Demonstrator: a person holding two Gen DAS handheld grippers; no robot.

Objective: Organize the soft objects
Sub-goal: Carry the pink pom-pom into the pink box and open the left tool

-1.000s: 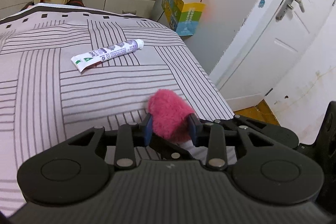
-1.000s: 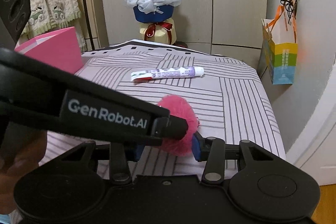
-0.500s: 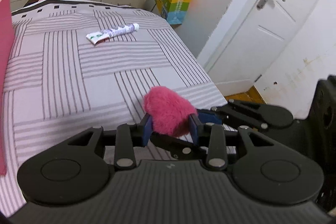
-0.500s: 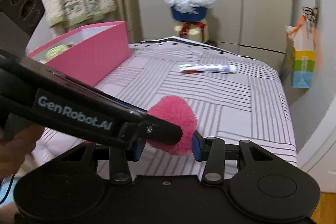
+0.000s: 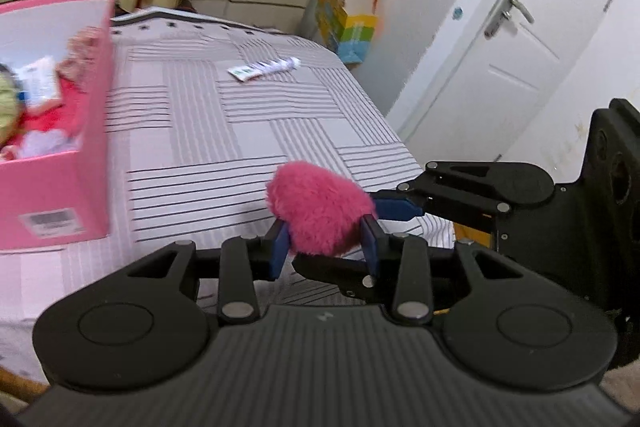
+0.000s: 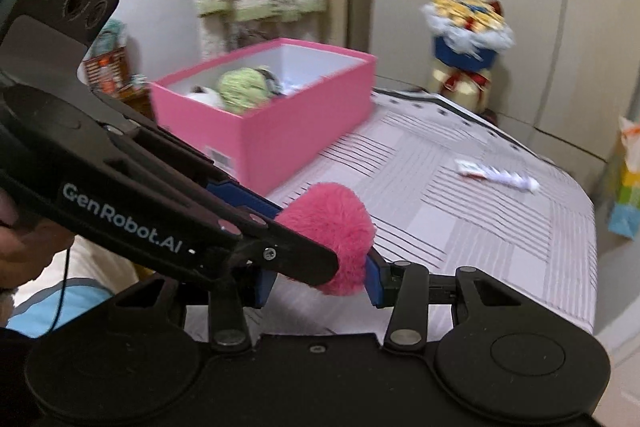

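Note:
A fluffy pink pompom (image 5: 318, 209) is held above the striped bed. My left gripper (image 5: 324, 247) is shut on it, blue pads pressing both sides. My right gripper (image 6: 320, 281) is also around the pompom (image 6: 332, 227), its pads at both sides; its one blue finger (image 5: 394, 207) reaches in from the right in the left wrist view. The left gripper (image 6: 276, 223) crosses in front in the right wrist view. A pink box (image 5: 60, 163) with soft toys inside stands on the bed to the left; it also shows in the right wrist view (image 6: 280, 123).
A toothpaste tube (image 5: 264, 67) lies on the bed's far side, also in the right wrist view (image 6: 496, 177). A bouquet (image 6: 466, 39) stands by the wardrobe. A colourful paper bag (image 5: 346, 27) hangs on the wall. A white door (image 5: 500, 39) is at right.
Both grippers have lifted the pompom off the bed and swung left and back. The pink box has come into fuller view in both cameras.

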